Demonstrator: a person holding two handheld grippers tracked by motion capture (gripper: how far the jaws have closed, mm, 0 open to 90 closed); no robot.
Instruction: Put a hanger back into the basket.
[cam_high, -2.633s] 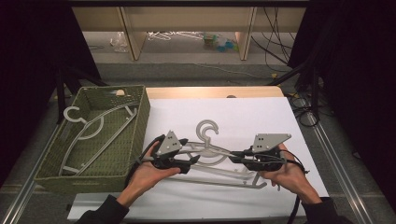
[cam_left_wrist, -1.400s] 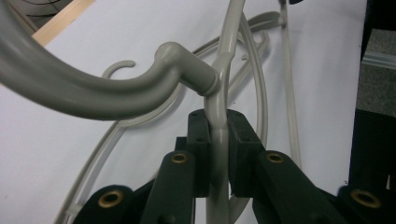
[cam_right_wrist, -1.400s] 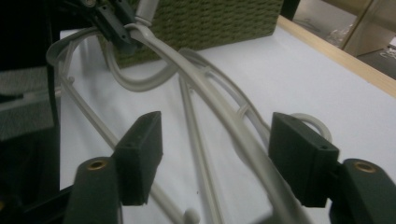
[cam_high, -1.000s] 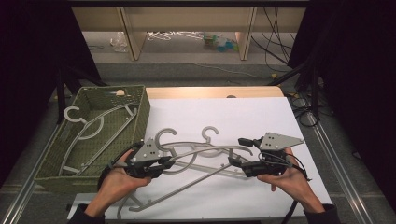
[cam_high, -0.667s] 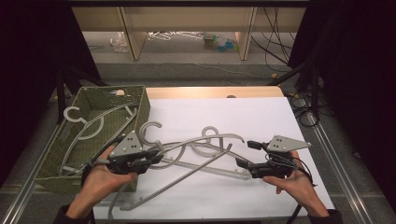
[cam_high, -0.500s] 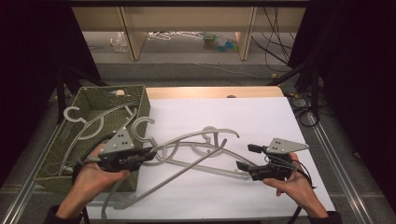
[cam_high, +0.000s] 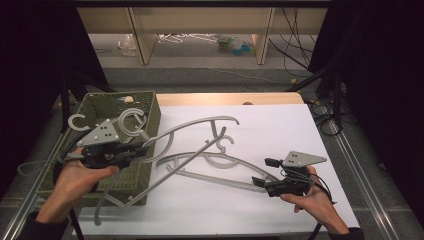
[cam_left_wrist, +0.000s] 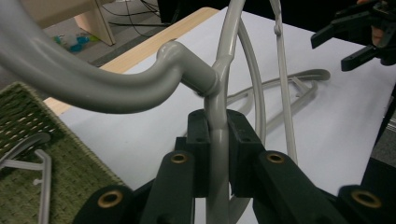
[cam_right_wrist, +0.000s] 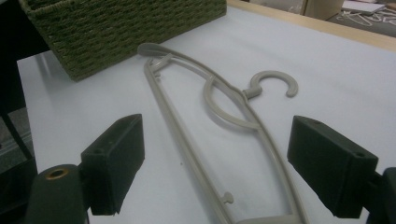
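- The left gripper (cam_high: 142, 149) is clamped on the grey hanger (cam_high: 192, 129) near its hook, holding it lifted beside the green woven basket (cam_high: 147, 107).
- The right gripper (cam_high: 261, 173), well right of the basket, has just been opening; its jaws stand wide, gripping nothing.
- A second hanger (cam_right_wrist: 212, 116) lies flat on the white table (cam_high: 280, 125), before those jaws.
- No readable writing or labels.

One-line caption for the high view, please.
Left gripper lifts a grey hanger toward the woven basket; right gripper, fingers open, hovers by a second hanger on the table.
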